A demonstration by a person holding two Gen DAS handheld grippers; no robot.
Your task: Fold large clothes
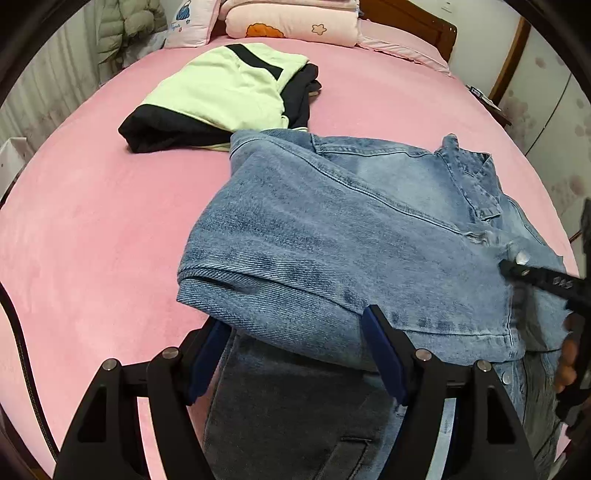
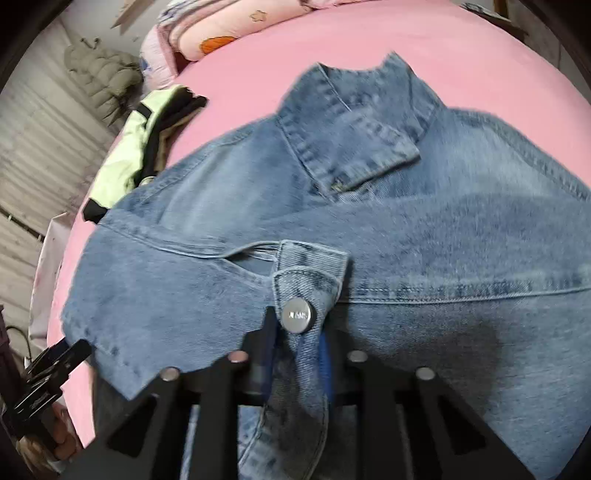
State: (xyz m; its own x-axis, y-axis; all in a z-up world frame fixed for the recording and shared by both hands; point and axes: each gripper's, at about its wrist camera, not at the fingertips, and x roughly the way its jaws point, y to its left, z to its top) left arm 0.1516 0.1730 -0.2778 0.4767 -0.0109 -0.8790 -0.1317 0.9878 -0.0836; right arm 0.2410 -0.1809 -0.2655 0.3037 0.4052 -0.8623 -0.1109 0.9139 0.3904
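A blue denim jacket (image 1: 351,221) lies on the pink bed (image 1: 92,229), collar (image 2: 354,122) toward the headboard, with one sleeve folded across its body. In the left wrist view my left gripper (image 1: 295,328) stands open and wide at the jacket's near edge, the folded sleeve's cuff end lying between its blue pads (image 1: 384,354). In the right wrist view my right gripper (image 2: 297,330) is shut on a narrow denim cuff strip bearing a metal button (image 2: 298,315). From the left camera, that right gripper (image 1: 517,269) enters from the right edge, over the jacket.
A folded pale green and black garment (image 1: 221,99) lies beyond the jacket, toward the pillows. Pink pillows and a quilt (image 1: 291,22) sit against a wooden headboard (image 1: 417,22). A puffer coat (image 2: 99,77) hangs left of the bed. A person's fingers (image 1: 567,365) hold the right gripper.
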